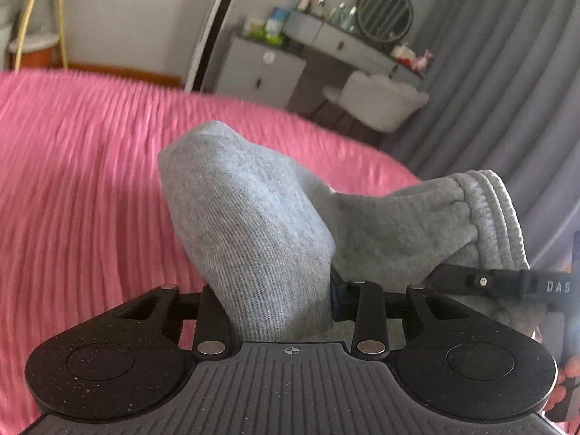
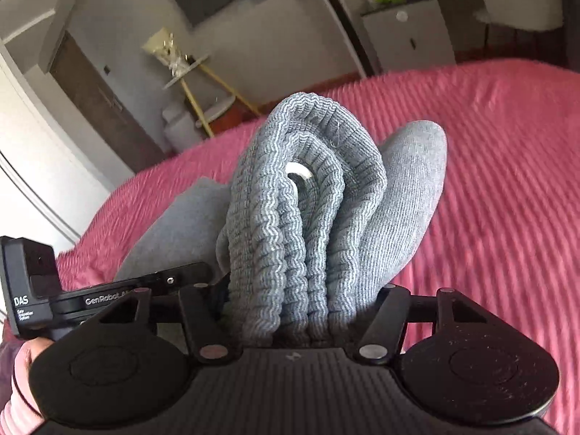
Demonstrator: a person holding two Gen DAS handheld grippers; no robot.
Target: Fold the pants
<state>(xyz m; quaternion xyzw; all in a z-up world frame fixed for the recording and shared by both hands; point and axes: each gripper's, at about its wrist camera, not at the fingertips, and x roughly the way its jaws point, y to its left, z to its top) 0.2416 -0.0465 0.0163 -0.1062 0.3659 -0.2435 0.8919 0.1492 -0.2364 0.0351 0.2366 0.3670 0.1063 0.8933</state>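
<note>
I have the gray pants pinched in my left gripper, and my right gripper squeezes the bunched waistband, both up above the pink bed. I think next I lay them flat; nothing is in the way

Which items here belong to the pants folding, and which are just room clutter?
In the job:
- grey pants, bunched up
- left tongs, shut on the plain cloth
- right tongs, shut on the ribbed waistband
- pink bedspread underneath

Just lying about:
- dressing table with round mirror
- white chair
- grey curtains
</note>
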